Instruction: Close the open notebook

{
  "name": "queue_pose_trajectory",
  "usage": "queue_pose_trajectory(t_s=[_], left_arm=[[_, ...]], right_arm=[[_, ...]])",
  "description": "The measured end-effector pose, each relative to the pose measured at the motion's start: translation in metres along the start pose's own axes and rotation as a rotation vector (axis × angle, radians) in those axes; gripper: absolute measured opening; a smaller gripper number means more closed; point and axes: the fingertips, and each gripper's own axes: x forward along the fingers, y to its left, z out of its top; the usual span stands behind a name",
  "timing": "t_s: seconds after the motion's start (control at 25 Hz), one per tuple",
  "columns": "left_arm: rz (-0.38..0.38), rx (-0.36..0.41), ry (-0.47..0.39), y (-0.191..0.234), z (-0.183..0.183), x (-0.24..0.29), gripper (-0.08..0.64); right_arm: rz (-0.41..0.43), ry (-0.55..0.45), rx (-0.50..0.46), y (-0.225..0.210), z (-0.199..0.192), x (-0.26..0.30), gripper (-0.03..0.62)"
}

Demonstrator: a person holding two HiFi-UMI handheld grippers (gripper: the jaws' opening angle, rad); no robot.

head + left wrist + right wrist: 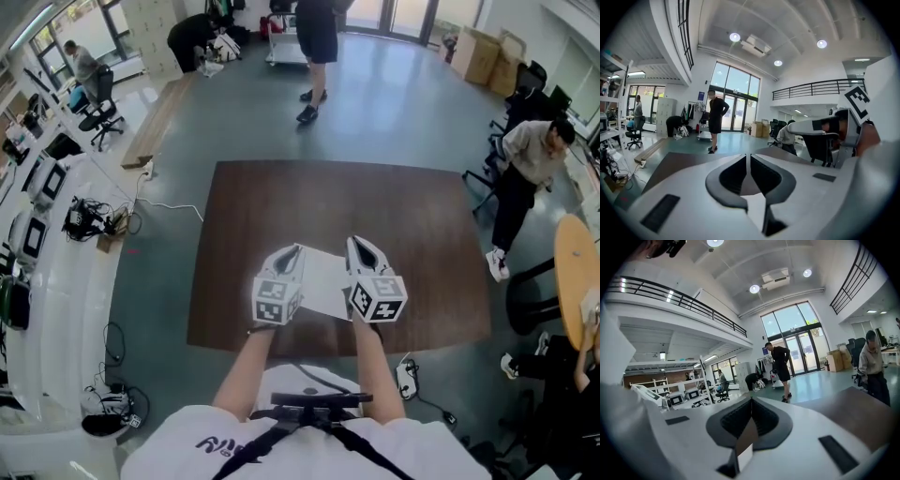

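Note:
A white open notebook (324, 281) lies flat on the dark brown table (281, 206), near its front edge. My left gripper (297, 250) hovers over the notebook's left side, and my right gripper (355, 242) over its right side. Both point away from me across the table. In the left gripper view the jaws (748, 158) meet at the tip with nothing between them, and a bit of white page (755, 212) shows below. The right gripper (751, 400) looks shut too, with a sliver of white page (744, 458) under it.
A person (317, 47) stands on the floor beyond the table. Another person (525, 178) bends by chairs at the right. A round wooden table (574, 272) is at the right edge. Desks with equipment (42, 206) and floor cables (112, 398) line the left.

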Motion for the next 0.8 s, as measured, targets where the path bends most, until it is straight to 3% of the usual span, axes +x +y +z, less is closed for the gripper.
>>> queue_pose_trajectory(t_s=[0.48,0.8], left_arm=[[0.153,-0.127,0.198,0.080,-0.108,0.003,0.012],[0.169,-0.184,0.349,0.100,-0.181,0.001,0.029]], right_arm=[[-0.010,0.112,0.051,-0.019,-0.054,0.028,0.003],[-0.019,0.169,0.073,-0.021,-0.081,0.043,0.003]])
